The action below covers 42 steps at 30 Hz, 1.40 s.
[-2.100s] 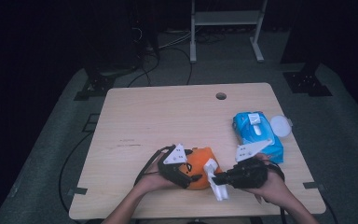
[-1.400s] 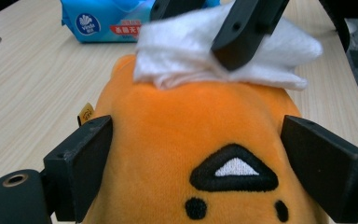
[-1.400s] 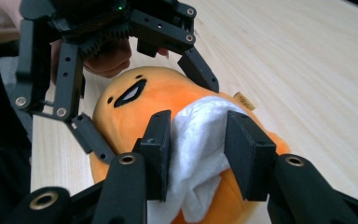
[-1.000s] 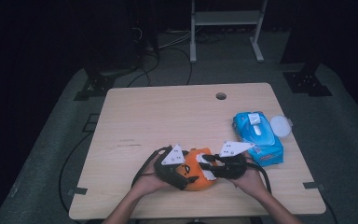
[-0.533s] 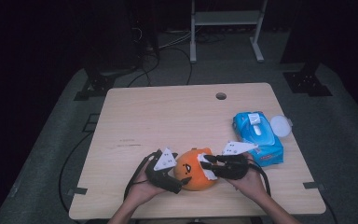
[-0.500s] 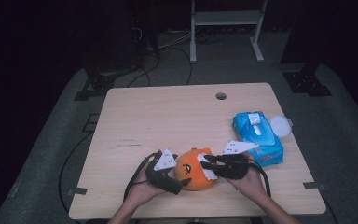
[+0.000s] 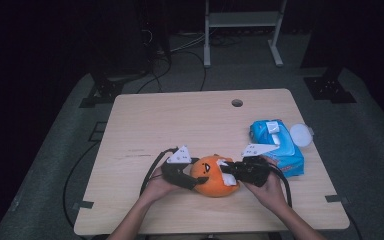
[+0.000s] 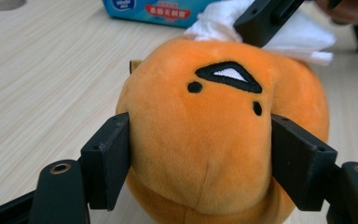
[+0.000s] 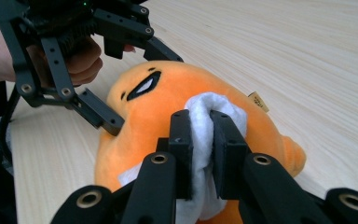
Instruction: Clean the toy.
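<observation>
Since the earlier frame my left hand-held gripper (image 8: 200,154) has come back in around the plush (image 8: 214,135), and its jaws have just been closing: in the left gripper view the pads now sit against both flanks of the orange body, so I'd call that clamped on the plush. My right hand-held gripper (image 9: 200,140) has been closing too and is pinched tight on the wipe (image 9: 209,121), which rests on top of the plush. The plush sits near the front edge of the desk (image 7: 180,120), between both hands. My read: one side steadies it so the other can rub it clean.

Containers: the blue wipe pack (image 7: 277,147) lies just right of the plush, flap up. What's left inside is hidden. A round white lid (image 7: 300,135) lies just beside it.
</observation>
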Tool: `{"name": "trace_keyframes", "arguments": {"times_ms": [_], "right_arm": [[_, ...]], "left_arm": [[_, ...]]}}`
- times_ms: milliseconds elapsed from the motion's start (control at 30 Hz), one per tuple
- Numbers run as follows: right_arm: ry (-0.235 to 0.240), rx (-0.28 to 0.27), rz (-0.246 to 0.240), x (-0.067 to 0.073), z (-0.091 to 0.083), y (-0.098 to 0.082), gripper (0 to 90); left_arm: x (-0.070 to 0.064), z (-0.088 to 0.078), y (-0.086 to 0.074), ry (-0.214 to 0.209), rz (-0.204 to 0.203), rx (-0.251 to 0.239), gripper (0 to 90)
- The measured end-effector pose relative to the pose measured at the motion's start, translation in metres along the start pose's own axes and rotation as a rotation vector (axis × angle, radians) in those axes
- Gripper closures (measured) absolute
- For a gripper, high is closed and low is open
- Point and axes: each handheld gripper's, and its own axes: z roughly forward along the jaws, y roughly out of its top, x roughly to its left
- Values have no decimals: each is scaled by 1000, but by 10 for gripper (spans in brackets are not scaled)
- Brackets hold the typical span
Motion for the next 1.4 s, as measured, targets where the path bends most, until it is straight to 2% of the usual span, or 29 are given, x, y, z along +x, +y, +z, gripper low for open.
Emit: {"name": "trace_keyframes", "arguments": {"times_ms": [33,67,167,233,300,333,367,400,433,467,500,533,567,633,667,733,767,800,833,867,967,1033,1100,1133,1233,1333,1367,1400], "right_arm": [[11,-14,-14,-6,0,-3,788],[19,-16,-8,-8,0,-3,788],[13,-10,19,-10,-6,0,792],[6,-13,28,-4,-13,1,796],[18,-15,23,0,-17,2,796],[35,-19,11,7,-20,2,796],[58,-26,-14,17,-21,1,795],[62,-25,-47,26,-20,2,795],[-4,-6,-153,42,-13,2,793],[-4,-6,-153,42,-13,2,793],[-87,23,-233,46,-2,0,789],[-87,23,-233,46,-2,0,789],[-51,38,-206,38,4,-2,779],[-7,31,-146,31,6,-2,766],[2,28,-142,29,6,-3,764],[-9,18,-162,31,6,-5,765],[-18,15,-173,33,7,-5,767],[-18,15,-173,33,7,-5,767],[-26,21,-180,38,8,-5,775],[-26,21,-180,38,8,-5,775],[-48,26,-166,39,2,-1,793],[-60,20,-158,38,-1,0,794],[-93,19,-135,30,-10,-2,796],[-93,19,-135,30,-10,-2,796],[-140,15,-127,27,-14,-1,797],[-124,9,-116,30,-11,1,796],[-90,13,-134,37,-2,4,796],[-100,20,-151,39,1,5,796]], "left_arm": [[1,0,-3,-2,-9,-17,282],[0,1,-4,8,-19,-29,286],[-5,0,-3,32,-12,-24,295],[-5,1,-4,41,-22,-29,298],[-4,1,-5,43,-34,-30,298],[-1,1,-6,46,-58,-36,298],[1,2,-7,48,-73,-41,297],[2,3,-7,50,-89,-48,295],[3,4,-6,51,-96,-46,286],[3,4,-6,51,-96,-46,279],[4,3,-5,57,-94,-39,260],[3,4,-5,62,-97,-40,260],[2,0,-4,68,-76,-30,196],[2,-5,0,54,-83,-41,132],[2,-7,1,36,-81,-49,120],[0,-8,2,3,-69,-45,122],[-3,-6,2,15,-52,-27,132],[-3,-6,2,15,-52,-27,152],[-9,-3,0,56,-1,6,196],[-9,-3,0,56,-1,6,217],[-7,-5,-2,72,-19,-5,282],[-4,-5,-3,74,-28,-11,288],[-1,-5,-5,69,-63,-25,293],[-1,-5,-5,69,-63,-25,294],[1,-2,-5,91,-82,-25,294],[3,0,-6,105,-87,-18,283],[6,0,-7,100,-103,-18,279],[7,0,-8,103,-108,-17,277]]}}
